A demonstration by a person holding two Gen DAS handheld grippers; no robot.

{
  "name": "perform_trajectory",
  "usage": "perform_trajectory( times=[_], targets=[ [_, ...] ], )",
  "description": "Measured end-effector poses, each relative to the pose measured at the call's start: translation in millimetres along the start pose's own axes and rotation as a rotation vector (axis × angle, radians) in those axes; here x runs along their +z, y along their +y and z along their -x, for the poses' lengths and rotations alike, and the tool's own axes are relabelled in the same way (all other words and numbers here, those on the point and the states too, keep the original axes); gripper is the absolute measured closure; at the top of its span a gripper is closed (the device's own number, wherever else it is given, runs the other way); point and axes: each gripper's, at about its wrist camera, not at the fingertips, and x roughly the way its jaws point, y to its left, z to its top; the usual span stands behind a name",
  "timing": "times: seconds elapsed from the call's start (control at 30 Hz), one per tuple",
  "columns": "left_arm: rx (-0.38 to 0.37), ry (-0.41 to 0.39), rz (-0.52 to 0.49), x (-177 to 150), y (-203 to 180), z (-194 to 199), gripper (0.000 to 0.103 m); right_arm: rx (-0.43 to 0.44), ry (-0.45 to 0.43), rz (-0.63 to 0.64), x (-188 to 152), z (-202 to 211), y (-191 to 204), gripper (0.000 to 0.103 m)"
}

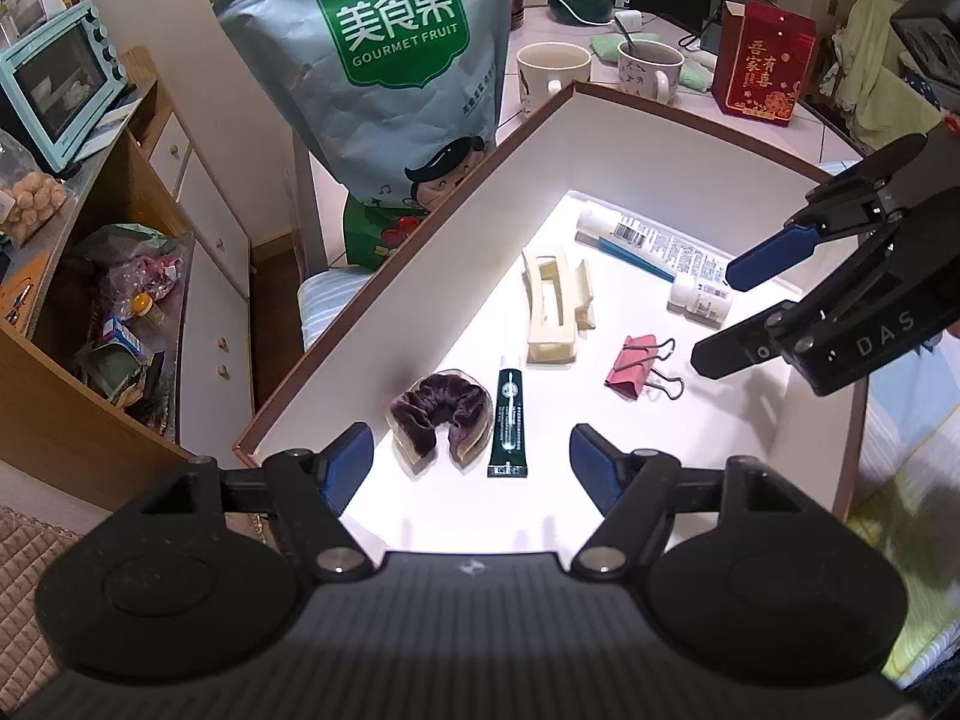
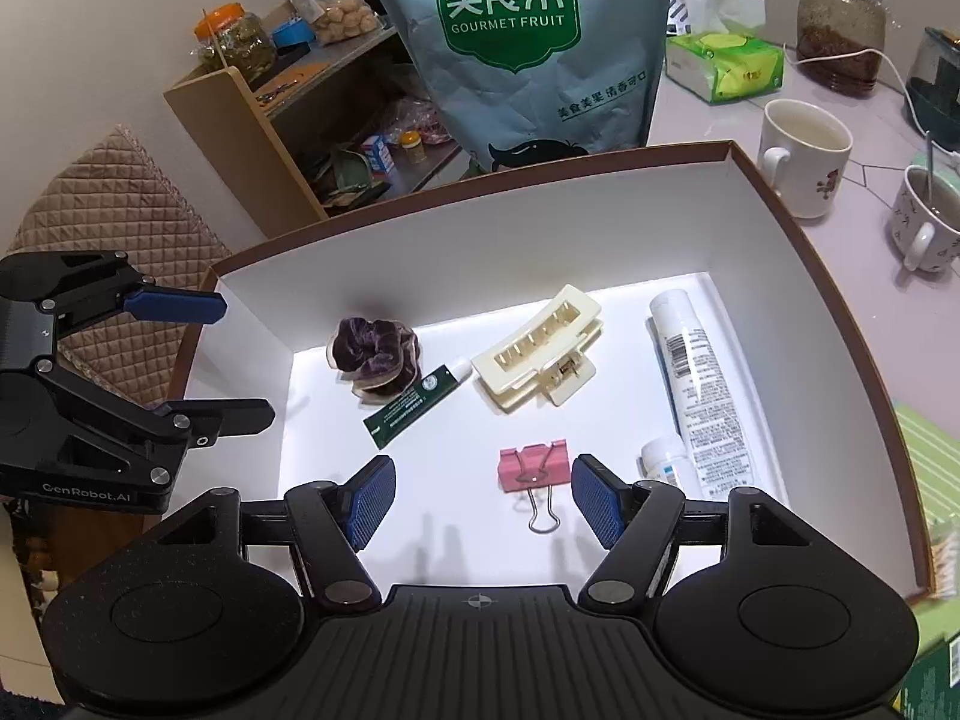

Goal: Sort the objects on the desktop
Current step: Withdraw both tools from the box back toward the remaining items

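Grippers (image 1: 472, 459) (image 2: 483, 498) hover over the box (image 2: 540, 228), both wide open and empty.
Pink clip (image 2: 533, 466) lies near the box's front edge.

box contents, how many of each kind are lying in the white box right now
Tubes: 2, a dark green tube and a long white tube
Hair items: 2, a purple scrunchie and a cream claw clip
Binder clips: 1, pink binder clip
Small bottles: 1, white bottle
Total: 6

box walls (image 2: 420, 252) ring items, open above
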Motion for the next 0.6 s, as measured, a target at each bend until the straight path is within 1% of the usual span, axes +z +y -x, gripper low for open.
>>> perform_trajectory(
  times=[0.43, 0.5, 0.53, 0.6],
  targets=[
    [0.03, -0.017, -0.015, -6.3, -19.4, 22.3, 0.032, -0.005, -0.036, 0.014, -17.3, 25.8, 6.5, 0.035],
    [0.036, -0.019, -0.016, -7.6, -22.7, 25.5, 0.029, -0.004, -0.041, 0.017, -20.1, 29.0, 6.9, 0.035],
    [0.039, -0.02, -0.017, -8.2, -24.5, 27.1, 0.026, -0.004, -0.043, 0.018, -21.6, 30.7, 7.1, 0.035],
    [0.045, -0.023, -0.016, -8.9, -29.3, 30.5, 0.025, -0.002, -0.049, 0.02, -24.7, 34.3, 7.3, 0.035]
  ],
)
